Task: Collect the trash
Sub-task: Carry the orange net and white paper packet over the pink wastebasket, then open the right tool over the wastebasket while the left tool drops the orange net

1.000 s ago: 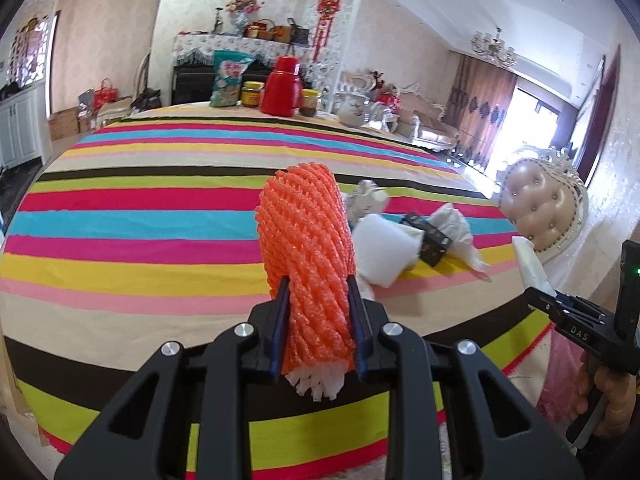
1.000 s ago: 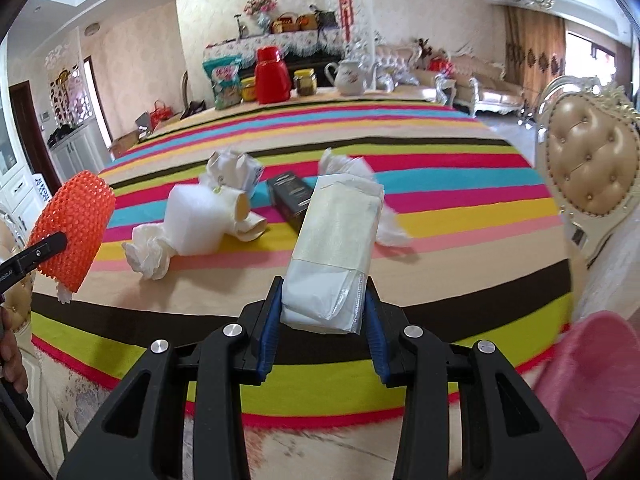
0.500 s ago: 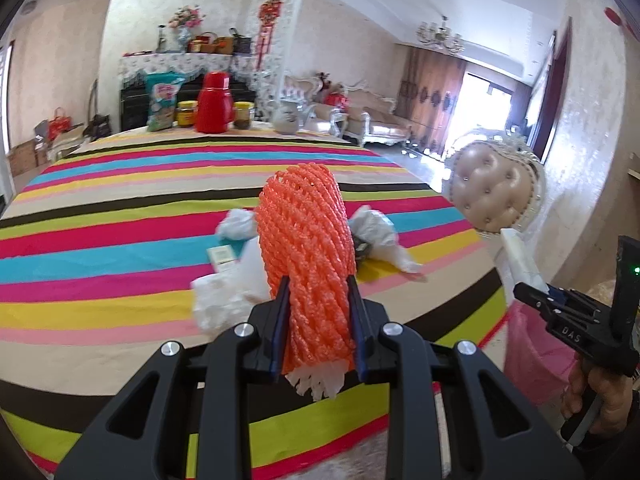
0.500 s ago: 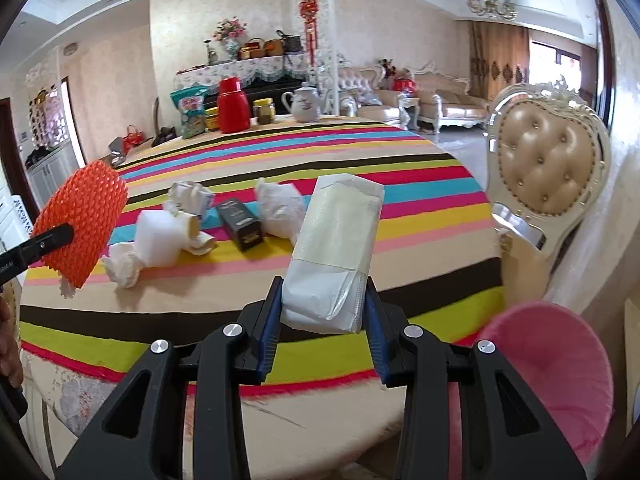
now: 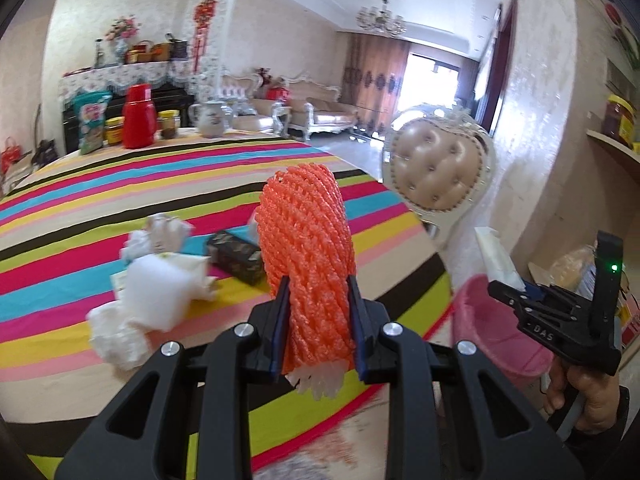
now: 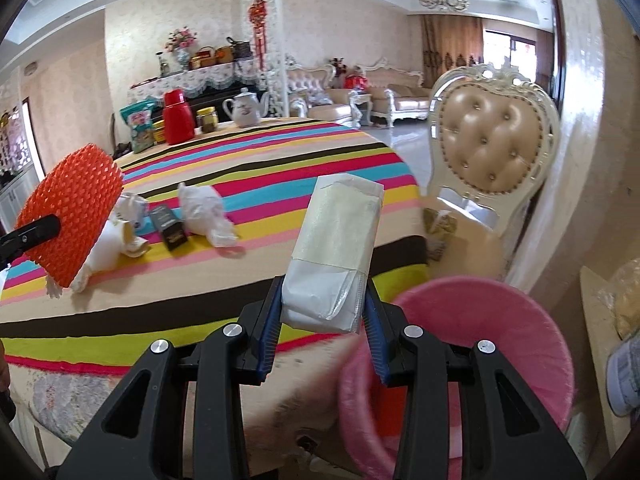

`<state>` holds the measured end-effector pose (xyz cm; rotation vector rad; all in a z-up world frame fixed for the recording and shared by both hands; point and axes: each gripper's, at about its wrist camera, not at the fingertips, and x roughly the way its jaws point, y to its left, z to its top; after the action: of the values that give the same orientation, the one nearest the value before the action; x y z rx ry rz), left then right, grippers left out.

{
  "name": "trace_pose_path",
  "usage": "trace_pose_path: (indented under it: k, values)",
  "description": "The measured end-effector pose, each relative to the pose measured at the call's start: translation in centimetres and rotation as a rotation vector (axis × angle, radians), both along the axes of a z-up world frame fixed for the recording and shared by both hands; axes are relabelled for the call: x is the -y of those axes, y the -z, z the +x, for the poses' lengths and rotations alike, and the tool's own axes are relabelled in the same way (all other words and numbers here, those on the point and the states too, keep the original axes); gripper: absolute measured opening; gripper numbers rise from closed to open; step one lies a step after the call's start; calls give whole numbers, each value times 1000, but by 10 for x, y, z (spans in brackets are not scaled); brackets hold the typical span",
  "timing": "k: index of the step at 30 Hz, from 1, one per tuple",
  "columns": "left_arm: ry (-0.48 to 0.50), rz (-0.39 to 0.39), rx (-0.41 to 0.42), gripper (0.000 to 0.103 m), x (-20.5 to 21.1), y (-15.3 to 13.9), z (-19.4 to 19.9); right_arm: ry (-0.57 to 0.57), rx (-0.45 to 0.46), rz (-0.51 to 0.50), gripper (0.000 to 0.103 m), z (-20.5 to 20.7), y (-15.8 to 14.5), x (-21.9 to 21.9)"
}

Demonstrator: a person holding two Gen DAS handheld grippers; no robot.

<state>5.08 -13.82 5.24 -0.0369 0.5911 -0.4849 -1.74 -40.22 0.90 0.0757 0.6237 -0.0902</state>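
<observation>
Trash fills both my grippers: my left gripper (image 5: 318, 332) pinches an orange foam net (image 5: 306, 256), my right gripper (image 6: 320, 320) clamps a tissue pack (image 6: 336, 248). Only the right view shows the pink bin's (image 6: 532, 332) open mouth, just below the pack.

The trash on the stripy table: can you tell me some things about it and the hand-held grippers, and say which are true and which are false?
1. The left hand-held gripper holds an orange foam net. True.
2. The right hand-held gripper is empty. False: it is shut on a white tissue pack.
3. The pink bin stands on the table. False: it stands on the floor, beside the table's edge.
4. A small dark box lies on the striped tablecloth. True.
5. All the trash is off the table. False: crumpled white paper and the box lie there.
</observation>
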Motion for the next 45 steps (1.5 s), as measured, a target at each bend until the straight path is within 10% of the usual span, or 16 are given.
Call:
trace_pose_path:
  k: [40, 42, 45]
  values:
    - [529, -91, -196, 29, 242, 35, -8, 269, -57, -38, 46, -44, 8, 133]
    - [552, -106, -221, 55, 246, 36, -7, 271, -56, -38, 60, -45, 8, 134]
    - [560, -120, -244, 60, 247, 40, -4, 269, -48, -39, 67, -46, 7, 134]
